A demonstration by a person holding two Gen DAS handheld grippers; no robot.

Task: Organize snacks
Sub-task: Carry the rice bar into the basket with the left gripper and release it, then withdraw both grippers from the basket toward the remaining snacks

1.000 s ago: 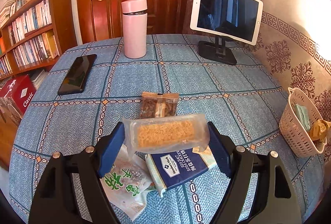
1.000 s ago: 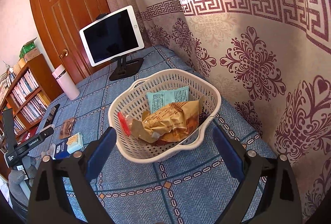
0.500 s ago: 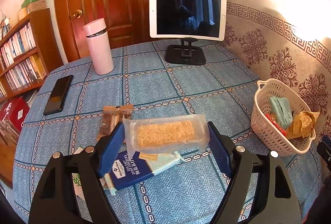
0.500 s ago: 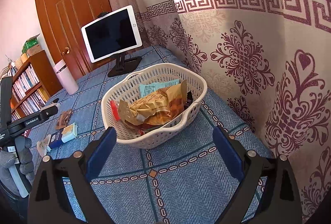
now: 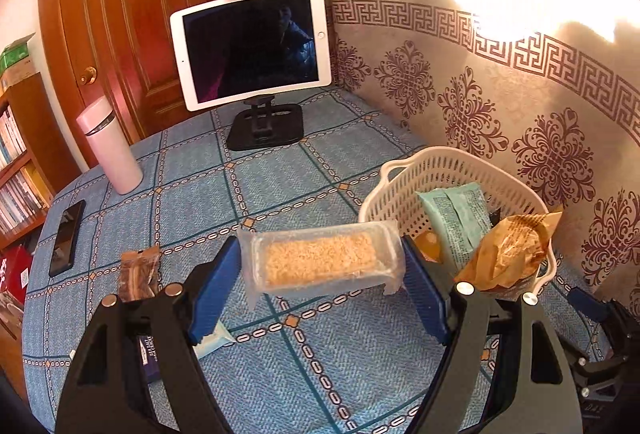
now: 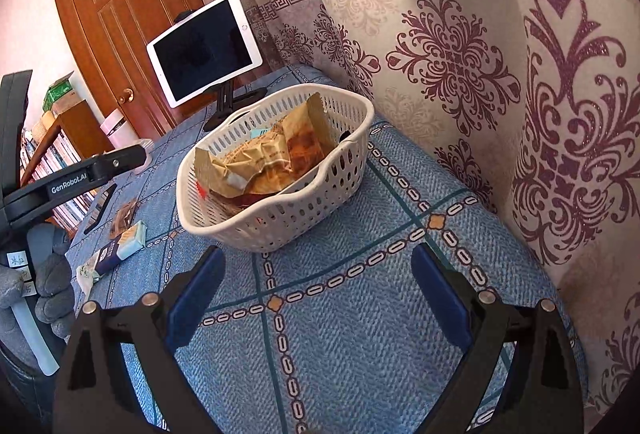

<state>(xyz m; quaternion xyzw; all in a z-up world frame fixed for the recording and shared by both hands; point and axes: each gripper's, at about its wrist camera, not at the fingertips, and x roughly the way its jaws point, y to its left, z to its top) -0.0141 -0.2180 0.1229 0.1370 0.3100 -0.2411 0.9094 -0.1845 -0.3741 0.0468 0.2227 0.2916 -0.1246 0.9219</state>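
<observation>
One pack (image 5: 326, 262): squeezed end to end in left tool (image 5: 322, 274), above counter (image 5: 280, 185)
Right tool (image 6: 318, 298): wide, nothing inside
Risk: slippery pack may slide out short of basket (image 5: 404, 189)

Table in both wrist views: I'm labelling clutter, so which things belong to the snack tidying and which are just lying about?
Belongs to the job:
- clear-wrapped snack clamped in the left gripper
- white basket holding the tan packet and teal packet
- navy packet, brown packet
- right gripper, open

Just lying about:
- tablet
- pink flask
- phone
</observation>
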